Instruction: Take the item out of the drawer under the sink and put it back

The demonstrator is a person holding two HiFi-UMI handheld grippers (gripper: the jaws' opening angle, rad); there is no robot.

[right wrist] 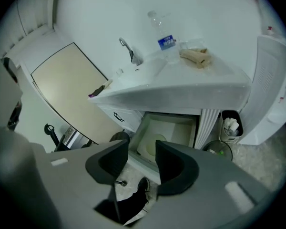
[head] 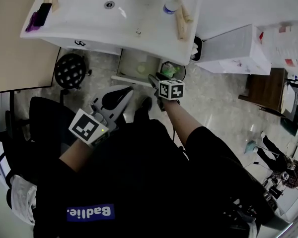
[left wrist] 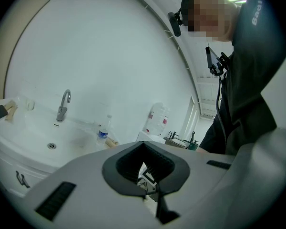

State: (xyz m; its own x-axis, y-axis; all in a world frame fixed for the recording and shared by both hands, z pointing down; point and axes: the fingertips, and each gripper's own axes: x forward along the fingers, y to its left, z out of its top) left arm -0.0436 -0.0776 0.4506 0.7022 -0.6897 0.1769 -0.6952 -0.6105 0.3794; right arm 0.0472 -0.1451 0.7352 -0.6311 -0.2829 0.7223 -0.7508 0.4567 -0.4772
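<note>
Right gripper (right wrist: 142,149): fingers (right wrist: 174,168) spread wide, nothing between them. The item, a pale round disc (head: 141,69), sits in the open drawer (head: 120,77) under the sink (head: 89,19). In the head view it's at 11 o'clock from the right fingertips, near but not touching. Left gripper (left wrist: 144,146): fingertips together, empty, at 7 o'clock from the drawer.

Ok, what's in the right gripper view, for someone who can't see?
The right gripper, jaws open and empty, points down at the open drawer under a sink, where a pale round item lies. A water bottle stands on top.
</note>
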